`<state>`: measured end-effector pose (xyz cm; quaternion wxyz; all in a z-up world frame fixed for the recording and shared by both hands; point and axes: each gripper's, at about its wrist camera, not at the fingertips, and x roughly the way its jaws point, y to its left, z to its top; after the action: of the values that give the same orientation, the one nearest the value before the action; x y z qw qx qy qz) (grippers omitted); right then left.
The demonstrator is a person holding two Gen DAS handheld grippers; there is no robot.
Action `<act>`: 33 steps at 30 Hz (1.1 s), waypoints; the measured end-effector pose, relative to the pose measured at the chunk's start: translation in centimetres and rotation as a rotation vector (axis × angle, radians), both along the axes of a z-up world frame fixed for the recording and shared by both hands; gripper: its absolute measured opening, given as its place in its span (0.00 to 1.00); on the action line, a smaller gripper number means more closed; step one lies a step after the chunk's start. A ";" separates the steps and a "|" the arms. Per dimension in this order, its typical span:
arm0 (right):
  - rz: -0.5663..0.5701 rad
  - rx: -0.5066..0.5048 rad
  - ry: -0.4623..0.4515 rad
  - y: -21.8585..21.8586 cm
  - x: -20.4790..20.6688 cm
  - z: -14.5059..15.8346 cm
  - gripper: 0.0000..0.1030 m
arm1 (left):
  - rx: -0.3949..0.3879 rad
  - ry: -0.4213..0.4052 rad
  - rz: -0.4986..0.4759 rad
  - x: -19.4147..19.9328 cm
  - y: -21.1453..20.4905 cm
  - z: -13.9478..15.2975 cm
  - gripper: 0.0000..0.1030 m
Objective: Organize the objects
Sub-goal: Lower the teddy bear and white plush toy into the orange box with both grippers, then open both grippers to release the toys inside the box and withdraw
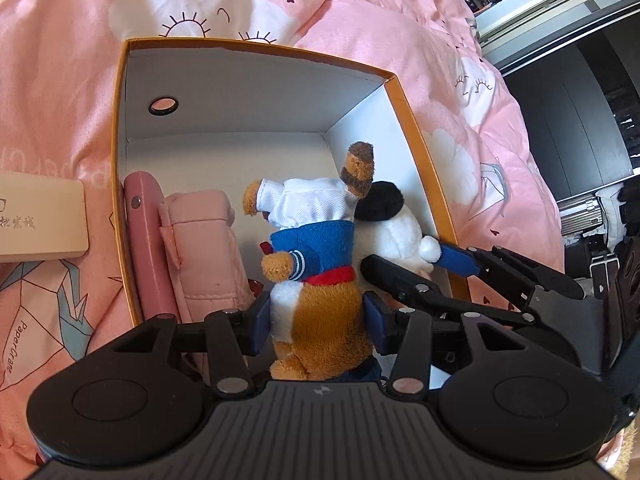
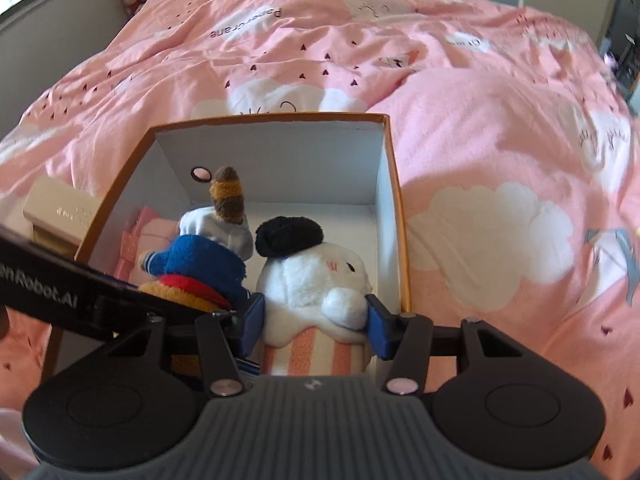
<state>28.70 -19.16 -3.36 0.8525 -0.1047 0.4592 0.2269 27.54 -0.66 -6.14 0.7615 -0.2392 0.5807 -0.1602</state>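
Left wrist view first: the left claw [image 1: 318, 322] has its blue pads squeezed against the sides of a brown plush toy [image 1: 320, 280], the one in the white shirt and blue jacket with a red collar. The toy hangs head-down inside the open cardboard box [image 1: 120, 152], its striped tail poking up. To its left, a pink pouch [image 1: 204, 252] stands against a darker pink case [image 1: 146, 240] along the box's left wall. To its right sits a white plush with a black cap [image 1: 390, 224], and the right claw [image 1: 404, 262] reaches in from the right edge and pinches it. The box rests on a pink bedspread [image 1: 440, 80]; a cream-coloured small box [image 1: 42, 222] lies on the bed just outside the left wall.

Over to the right wrist view: the right claw [image 2: 316, 322] grips the white plush [image 2: 316, 276] on both flanks, blue pads pressed into the fur above its orange-striped base. It sits low in the box [image 2: 396, 216], near the right wall. The brown toy [image 2: 200, 264] is right beside it, touching, with the left claw's black arm crossing in from the left. The bedspread [image 2: 480, 120] fills everything beyond.
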 end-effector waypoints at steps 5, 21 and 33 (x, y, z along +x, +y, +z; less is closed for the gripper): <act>0.068 -0.057 -0.028 0.3 -0.6 0.0 0.54 | 0.036 -0.016 -0.022 -0.2 -0.6 0.0 0.59; 0.235 -0.147 -0.048 1.5 0.3 1.0 0.42 | 0.180 -0.268 -0.206 1.8 -1.0 4.7 0.41; 0.183 -0.073 0.019 2.7 2.8 0.7 0.42 | 0.426 -0.152 -0.400 7.6 -0.8 2.2 0.41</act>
<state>31.51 -16.42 -2.69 0.8193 -0.1750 0.4638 0.2880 35.11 -1.43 -3.94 0.7892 0.0575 0.5781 -0.1991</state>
